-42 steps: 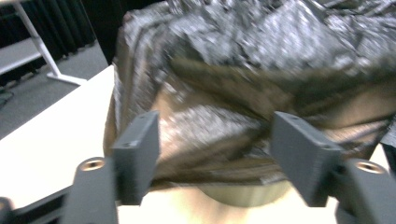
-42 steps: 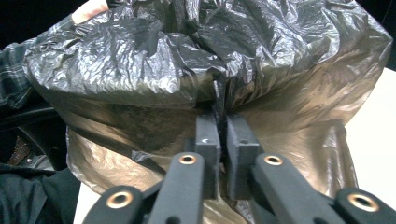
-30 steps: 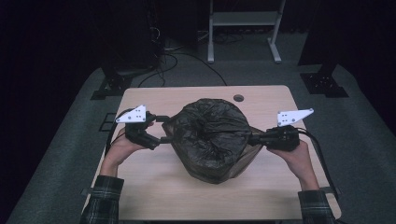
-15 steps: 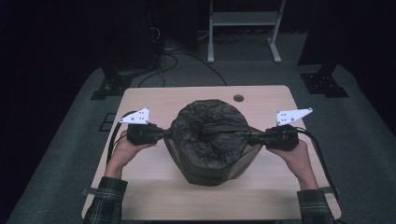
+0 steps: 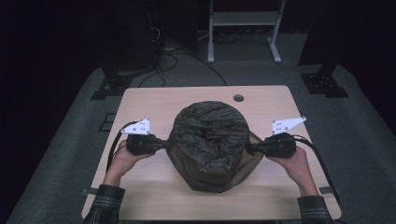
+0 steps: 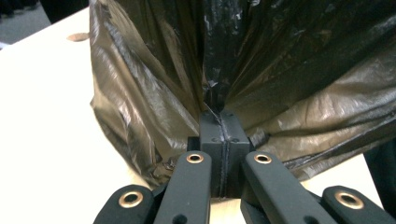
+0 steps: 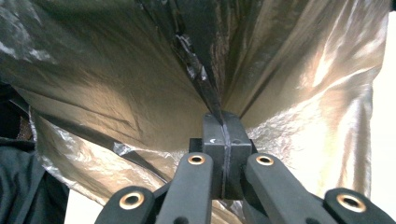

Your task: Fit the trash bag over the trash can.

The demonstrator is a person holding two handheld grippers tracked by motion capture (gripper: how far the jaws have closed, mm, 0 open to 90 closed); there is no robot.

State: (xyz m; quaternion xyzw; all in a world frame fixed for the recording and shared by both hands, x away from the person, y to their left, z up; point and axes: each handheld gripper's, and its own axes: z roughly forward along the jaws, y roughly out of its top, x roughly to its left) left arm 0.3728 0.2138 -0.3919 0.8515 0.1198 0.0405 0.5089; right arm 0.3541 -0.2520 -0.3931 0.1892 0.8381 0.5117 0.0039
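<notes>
Dark floor and cable-strewn stands surround a pale wooden table (image 5: 140, 196), and near its middle, a little toward the person's edge, sits a bulging black plastic bag (image 5: 208, 140), seemingly pulled over a round bin or bucket whose shape cannot be made out under the film. The left gripper (image 5: 162, 144) meets the bag's left flank and the right gripper (image 5: 249, 149) its right flank, each held level by a hand coming from the near edge. In the left gripper view the jaws stand pressed fully together with a thin pleat of bag (image 6: 210, 100) pinched between the pads, the film fanning out in tight creases from that point; these jaws have just been closing onto it. The right gripper view shows the same: jaws clamped flat on a fold of the bag (image 7: 205, 88), wrinkles radiating away. The film looks thin, light, limp and glossy, so it will likely stretch and slide rather than hold form, and a hard tug at one pinch could tear it. Gathered folds at opposite sides, as now, seem the soundest hold; pulling evenly on both should spread the load. How heavy the contents are cannot be judged.
</notes>
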